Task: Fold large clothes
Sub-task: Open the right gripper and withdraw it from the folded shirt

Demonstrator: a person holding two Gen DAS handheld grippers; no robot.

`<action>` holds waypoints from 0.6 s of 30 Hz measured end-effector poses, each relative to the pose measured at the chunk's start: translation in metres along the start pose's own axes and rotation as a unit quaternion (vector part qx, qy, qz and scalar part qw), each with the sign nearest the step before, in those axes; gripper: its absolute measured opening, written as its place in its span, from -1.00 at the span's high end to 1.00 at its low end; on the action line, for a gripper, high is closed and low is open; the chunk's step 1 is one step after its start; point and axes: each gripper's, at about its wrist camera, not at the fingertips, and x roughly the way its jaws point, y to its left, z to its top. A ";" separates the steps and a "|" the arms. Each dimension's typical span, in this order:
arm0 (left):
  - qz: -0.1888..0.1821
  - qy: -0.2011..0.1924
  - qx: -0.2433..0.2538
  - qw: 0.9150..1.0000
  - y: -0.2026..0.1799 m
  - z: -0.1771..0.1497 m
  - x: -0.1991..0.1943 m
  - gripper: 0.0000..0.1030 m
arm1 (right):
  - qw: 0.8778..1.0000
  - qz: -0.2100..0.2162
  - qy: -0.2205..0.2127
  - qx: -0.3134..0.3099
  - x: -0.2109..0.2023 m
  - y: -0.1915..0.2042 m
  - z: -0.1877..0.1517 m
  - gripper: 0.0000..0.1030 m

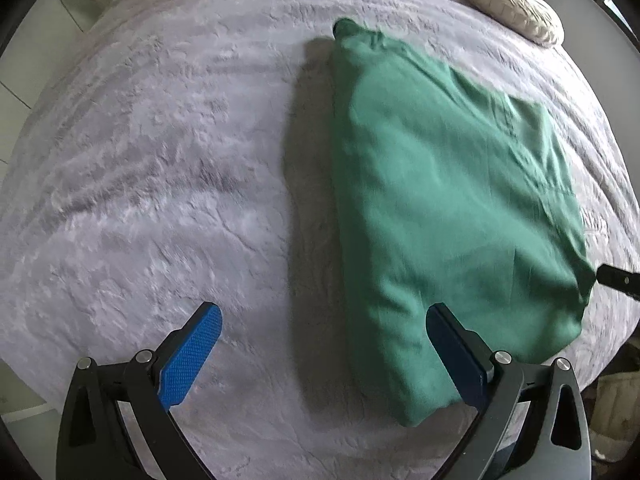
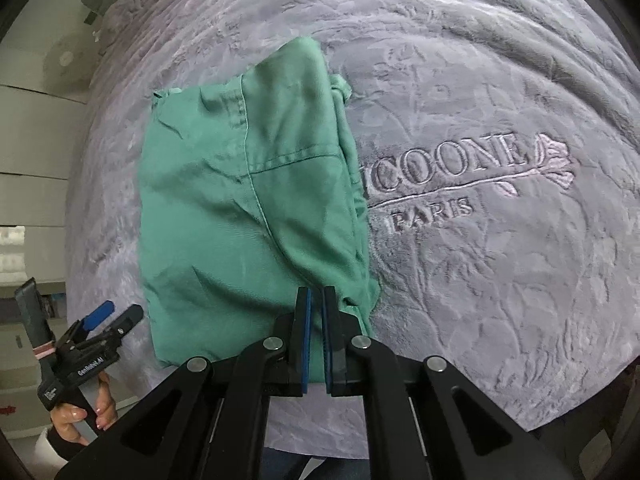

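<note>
A green garment point(image 1: 440, 200), folded into a long shape, lies on the bed, and the right wrist view shows its seams point(image 2: 224, 208). My left gripper point(image 1: 323, 312) hovers above the garment's near left edge with its jaws wide open and nothing between the blue pads. In the right wrist view it shows at lower left point(image 2: 116, 316), held by a hand point(image 2: 80, 412). My right gripper point(image 2: 316, 292) is shut on the garment's near right corner, with green cloth pinched between the pads. Its tip point(image 1: 618, 278) shows at that corner in the left wrist view.
A plush grey-lilac blanket point(image 1: 140, 180) covers the bed and carries embroidered lettering point(image 2: 452, 168) right of the garment. A cream pillow point(image 1: 504, 4) lies at the far edge. White furniture point(image 2: 24, 140) stands beyond the bed's left side.
</note>
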 end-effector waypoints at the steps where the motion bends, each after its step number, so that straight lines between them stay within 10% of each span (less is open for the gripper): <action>1: -0.002 0.001 -0.002 1.000 0.001 0.003 -0.002 -1.00 | 1.000 -0.001 -0.003 0.001 -0.003 -0.001 0.001 0.88; 8: -0.002 -0.009 -0.022 1.000 0.003 0.019 -0.014 -1.00 | 0.999 -0.029 -0.010 -0.013 -0.013 0.012 0.015 0.88; 10: -0.001 -0.012 -0.024 1.000 0.001 0.021 -0.018 -1.00 | 0.999 -0.044 -0.015 -0.026 -0.015 0.021 0.017 0.55; 12: 0.003 -0.013 -0.022 1.000 -0.003 0.021 -0.020 -1.00 | 0.997 -0.061 -0.026 -0.042 -0.018 0.032 0.018 -0.74; 18: 0.000 0.000 -0.006 1.000 -0.015 0.021 -0.018 -0.99 | 0.993 -0.087 -0.043 -0.072 -0.021 0.053 0.021 -0.79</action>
